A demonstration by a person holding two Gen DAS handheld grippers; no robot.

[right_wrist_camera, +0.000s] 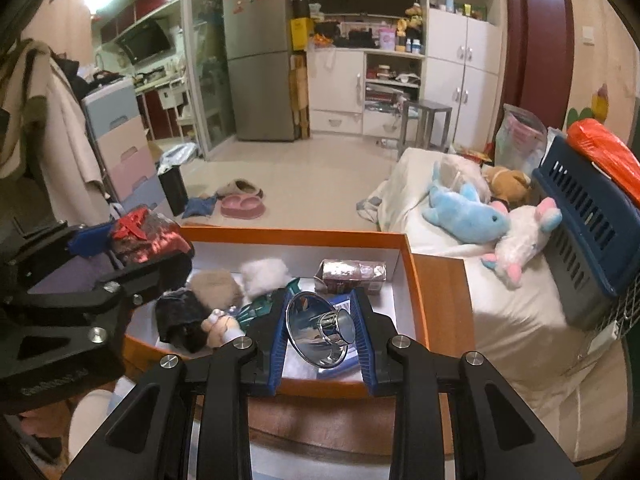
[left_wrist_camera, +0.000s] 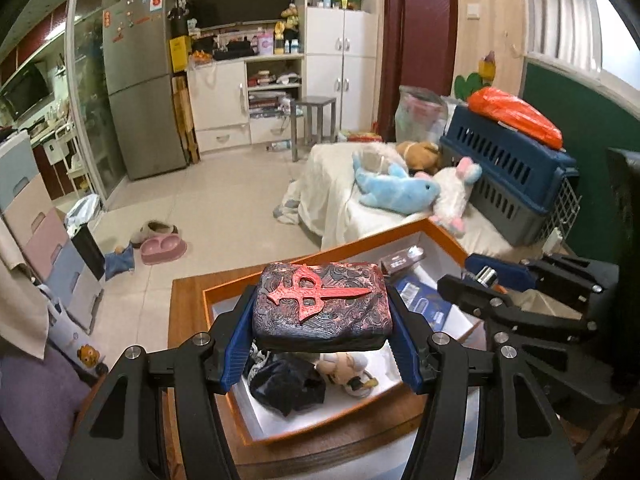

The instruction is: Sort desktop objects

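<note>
My left gripper is shut on a dark box with a red dagger emblem and holds it above the orange-rimmed white tray. It also shows at the left of the right wrist view. My right gripper is shut on a shiny metal funnel, held above the tray's near right part. The right gripper also shows at the right of the left wrist view. In the tray lie a small doll, a dark bundle, fluffy balls and a foil-wrapped pack.
The tray sits on a wooden table. A bed with plush toys and a blue pet carrier stands to the right. Beyond the table are tiled floor, a pink pet bowl and a pastel drawer unit.
</note>
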